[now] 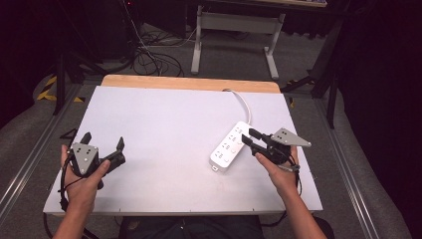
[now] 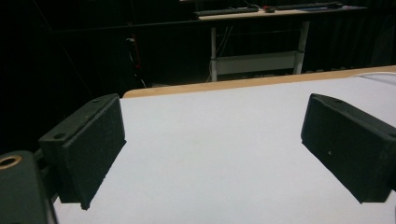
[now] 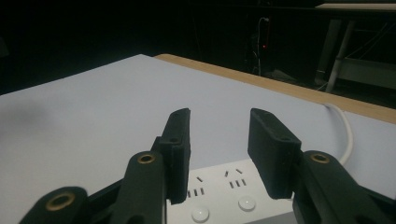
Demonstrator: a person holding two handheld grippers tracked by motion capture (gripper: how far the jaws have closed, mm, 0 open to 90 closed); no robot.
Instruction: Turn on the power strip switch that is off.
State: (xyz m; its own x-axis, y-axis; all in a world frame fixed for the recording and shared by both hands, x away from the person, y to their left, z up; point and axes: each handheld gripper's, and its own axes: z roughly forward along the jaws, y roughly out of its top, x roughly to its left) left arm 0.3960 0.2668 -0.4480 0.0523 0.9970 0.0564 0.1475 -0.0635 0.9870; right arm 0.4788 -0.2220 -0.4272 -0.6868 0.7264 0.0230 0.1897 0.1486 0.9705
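White power strip (image 1: 230, 147) lies on the right half of the white board (image 1: 164, 129), long axis running from about 7 to 1 o'clock in the high view. Its white cable (image 1: 244, 102) leaves the far end and curls back toward the wooden table edge (image 1: 189, 82).

My right gripper (image 1: 246, 137) sits at the strip's 3 o'clock side, jaws reaching over its far end. From the right gripper view the strip (image 3: 224, 196) lies directly below and between the two black pads (image 3: 180, 149), sockets and round buttons showing in the gap. Jaws parted, nothing pinched between them; pads clear of the strip's casing as far as I can read. Strip released, resting flat on the board.

Left gripper (image 1: 103, 141) well apart, at the strip's 9 o'clock, near the left edge of the board. Jaws spread wide; in the left gripper view just bare board (image 2: 215, 154) between them.

Hard to read: near end of the strip is cut off at the bottom of the right gripper view; the gripper body covers part of the strip's right edge from above. Surroundings beyond the table are dark; only a desk frame (image 1: 234, 35) and floor cables (image 1: 154, 57) make out.
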